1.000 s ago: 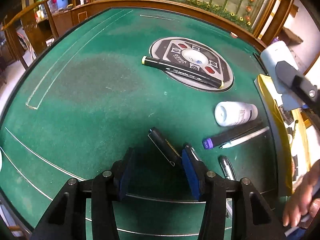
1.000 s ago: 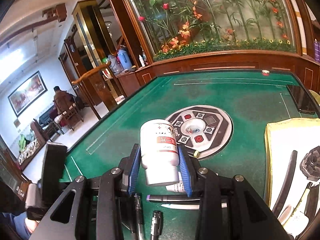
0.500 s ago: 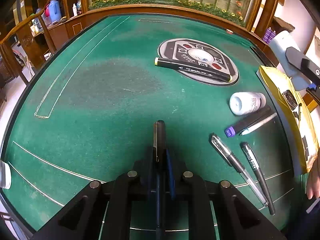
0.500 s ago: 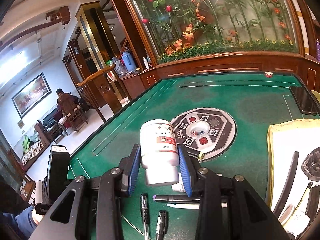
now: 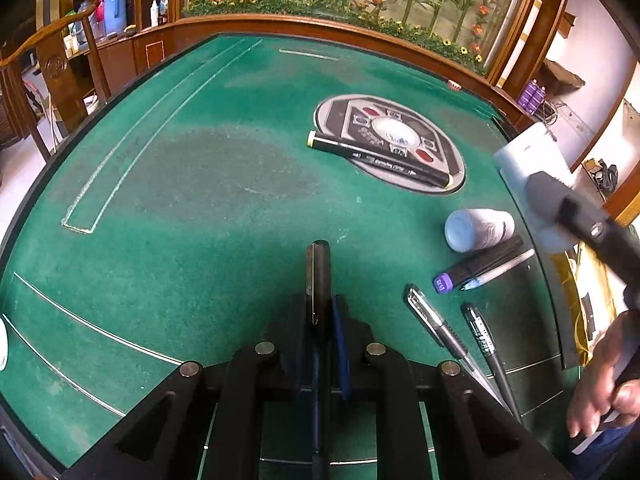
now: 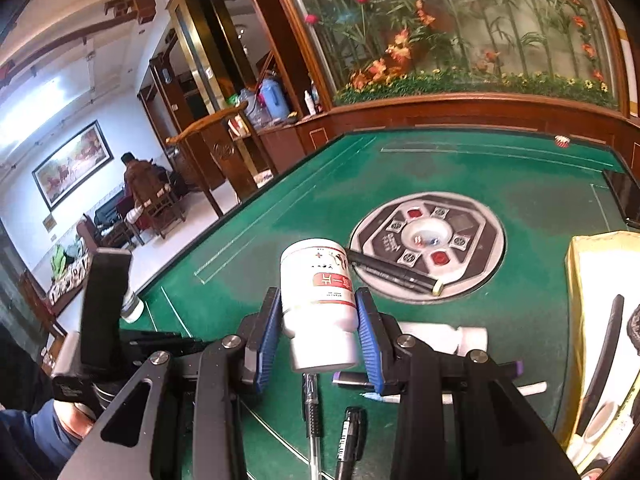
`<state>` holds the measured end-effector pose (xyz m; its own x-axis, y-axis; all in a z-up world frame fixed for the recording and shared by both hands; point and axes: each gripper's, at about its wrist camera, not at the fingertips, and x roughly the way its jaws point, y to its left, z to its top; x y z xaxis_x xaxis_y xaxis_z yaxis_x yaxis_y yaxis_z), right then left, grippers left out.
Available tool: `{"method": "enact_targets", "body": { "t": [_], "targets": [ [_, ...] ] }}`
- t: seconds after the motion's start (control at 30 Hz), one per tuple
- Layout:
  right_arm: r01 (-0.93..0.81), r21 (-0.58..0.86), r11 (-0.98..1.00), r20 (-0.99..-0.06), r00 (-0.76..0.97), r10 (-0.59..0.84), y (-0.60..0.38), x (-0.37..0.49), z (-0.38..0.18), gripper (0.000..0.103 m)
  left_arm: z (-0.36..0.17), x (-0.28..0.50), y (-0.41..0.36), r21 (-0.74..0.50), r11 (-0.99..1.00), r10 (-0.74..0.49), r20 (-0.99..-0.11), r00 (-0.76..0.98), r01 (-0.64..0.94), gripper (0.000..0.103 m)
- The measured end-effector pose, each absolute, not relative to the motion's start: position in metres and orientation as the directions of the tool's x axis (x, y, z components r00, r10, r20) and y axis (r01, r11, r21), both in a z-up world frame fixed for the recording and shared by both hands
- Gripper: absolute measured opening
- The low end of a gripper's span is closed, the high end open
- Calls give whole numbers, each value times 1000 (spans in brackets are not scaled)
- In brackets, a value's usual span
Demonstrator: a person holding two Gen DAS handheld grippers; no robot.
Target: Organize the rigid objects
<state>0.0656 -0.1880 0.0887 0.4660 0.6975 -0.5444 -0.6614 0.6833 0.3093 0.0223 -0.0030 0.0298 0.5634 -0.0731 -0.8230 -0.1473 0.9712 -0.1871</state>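
Two grippers in play over the green felt table [image 5: 208, 184]. My left gripper [image 5: 320, 312] has its blue pads pressed tight onto a slim black pen [image 5: 318, 268]; the pen's capped end sticks out forward past the fingertips, and its barrel runs back between the fingers toward the camera. I cannot tell whether the pen is touching the felt.

My right gripper [image 6: 318, 320] is clamped on a white bottle with a red label [image 6: 318, 292], held upright, pads on either side of its lower half, above the felt.

On the table, left wrist view: a long black marker [image 5: 380, 158] lies across the near edge of the round grey centre panel [image 5: 440, 144]. To its right a small white bottle [image 5: 478, 230] lies on its side, touching a purple-capped marker [image 5: 476, 266], with a thin white pen [image 5: 500, 270] just beside that. Nearer me, a clear-barrelled pen [image 5: 440, 326] and a black pen [image 5: 486, 340] lie side by side, apart from the held one.

At the right edge sits a yellow tray [image 6: 576, 264] holding dark items I cannot identify.
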Motion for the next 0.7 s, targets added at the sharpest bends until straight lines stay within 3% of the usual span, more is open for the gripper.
{"method": "enact_targets", "body": {
  "t": [0.7],
  "targets": [
    [-680,301,669,-541,456,707,-183,55,89,36,50,22,6,-253,955,-112,-790,603,-155,13]
  ]
}}
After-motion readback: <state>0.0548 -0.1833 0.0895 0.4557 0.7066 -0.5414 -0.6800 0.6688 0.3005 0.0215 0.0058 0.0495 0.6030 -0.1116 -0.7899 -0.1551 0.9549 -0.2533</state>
